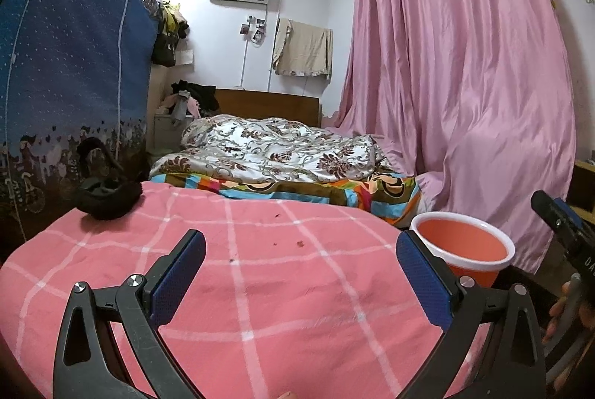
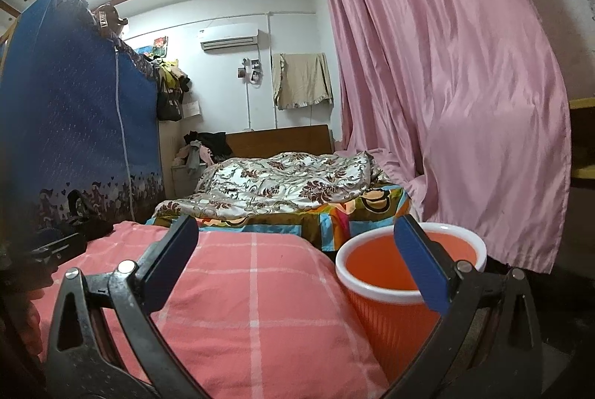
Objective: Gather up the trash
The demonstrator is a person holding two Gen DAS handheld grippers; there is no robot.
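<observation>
my left gripper [image 1: 301,272] hangs low over the pink checked cover [image 1: 260,287], fingers spread wide with nothing between them, and my right gripper [image 2: 297,265] is just as slack, straddling the cover's edge and the orange bin [image 2: 383,309]. small dark crumbs [image 1: 299,243] lie scattered on the cover just ahead of the left fingers, too tiny to read any long axis. the bin stands upright, mouth up, off the cover's right edge; beyond are a black garment [image 1: 108,194] and the floral quilt [image 1: 275,146].
</observation>
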